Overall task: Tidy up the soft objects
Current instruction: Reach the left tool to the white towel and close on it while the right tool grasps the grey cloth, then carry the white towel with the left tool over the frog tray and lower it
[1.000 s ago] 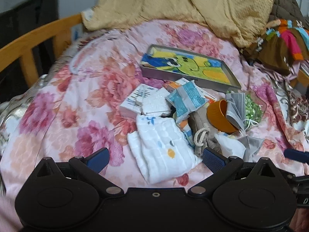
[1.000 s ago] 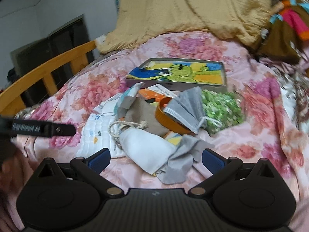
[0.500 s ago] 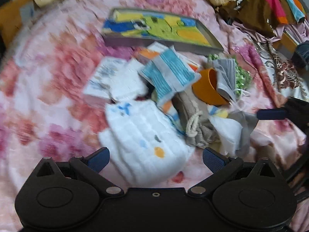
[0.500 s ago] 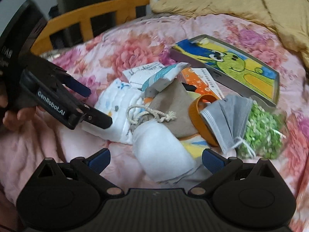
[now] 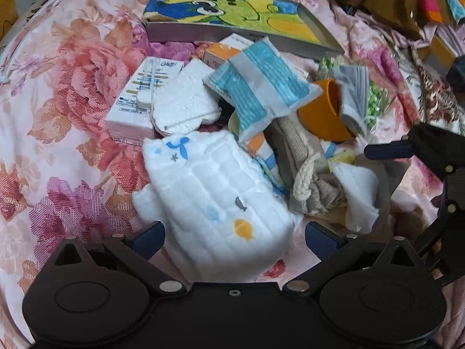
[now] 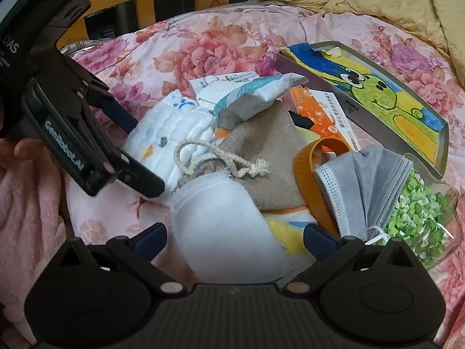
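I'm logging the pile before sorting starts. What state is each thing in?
Left gripper: open, fingers astride the white quilted cloth, folded.
Right gripper: open, around the plain white cloth, bunched.
Beige drawstring pouch: cord knotted.
Grey pleated face mask: draped over the orange cup, tipped sideways.

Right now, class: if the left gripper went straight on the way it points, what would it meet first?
Most likely the white quilted cloth: it lies between the left gripper's open fingers, right ahead. How close is unclear.
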### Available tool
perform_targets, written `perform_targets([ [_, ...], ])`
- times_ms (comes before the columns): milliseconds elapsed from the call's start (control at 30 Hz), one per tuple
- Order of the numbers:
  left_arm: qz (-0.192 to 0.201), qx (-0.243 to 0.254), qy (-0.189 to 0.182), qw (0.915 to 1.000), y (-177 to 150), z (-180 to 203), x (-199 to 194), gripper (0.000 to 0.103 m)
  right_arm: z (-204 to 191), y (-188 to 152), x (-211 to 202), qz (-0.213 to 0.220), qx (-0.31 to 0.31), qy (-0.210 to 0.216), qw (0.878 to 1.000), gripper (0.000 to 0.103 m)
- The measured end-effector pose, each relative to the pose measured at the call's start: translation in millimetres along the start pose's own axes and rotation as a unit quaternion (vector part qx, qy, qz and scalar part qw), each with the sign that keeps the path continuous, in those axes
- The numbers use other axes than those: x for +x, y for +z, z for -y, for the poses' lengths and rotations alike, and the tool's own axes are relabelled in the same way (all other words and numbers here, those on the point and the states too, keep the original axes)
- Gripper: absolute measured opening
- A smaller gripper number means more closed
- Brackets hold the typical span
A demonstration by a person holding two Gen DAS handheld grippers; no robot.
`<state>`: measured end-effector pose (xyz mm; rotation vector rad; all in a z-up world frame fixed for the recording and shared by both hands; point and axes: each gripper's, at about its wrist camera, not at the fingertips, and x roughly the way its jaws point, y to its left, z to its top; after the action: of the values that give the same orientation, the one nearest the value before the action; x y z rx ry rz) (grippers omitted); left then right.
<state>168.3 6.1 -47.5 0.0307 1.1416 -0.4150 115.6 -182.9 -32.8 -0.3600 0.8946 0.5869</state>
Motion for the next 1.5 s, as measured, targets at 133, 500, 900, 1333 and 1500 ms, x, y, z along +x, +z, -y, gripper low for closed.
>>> perform_targets([
  [133, -0.017, 0.005, 0.002, 0.9998, -1, 0, 6, 0.099, 4, 0, 6, -0.012, 0.012, 0.015, 1.0, 0.09],
  [500, -0.016, -0.013, -0.008, 0.9998, -2, -6, 6, 0.06, 11, 0, 3, -0.009, 0.042, 0.028, 0.999, 0.054],
  [900, 0.054, -0.088, -0.028, 0.9942, -8, -11, -30, 0.01, 32, 3, -23, 0.049, 0.141, 0.072, 0.986, 0.012],
  [1333, 0.227, -0.067, -0.066, 0.9693, -21, 25, -115, 0.01, 58, 18, -84, 0.203, 0.225, 0.078, 0.95, 0.013],
  [1500, 0.272, -0.028, -0.053, 0.9605, 5, 40, -131, 0.011, 73, 38, -91, 0.259, 0.204, 0.027, 0.944, 0.013],
])
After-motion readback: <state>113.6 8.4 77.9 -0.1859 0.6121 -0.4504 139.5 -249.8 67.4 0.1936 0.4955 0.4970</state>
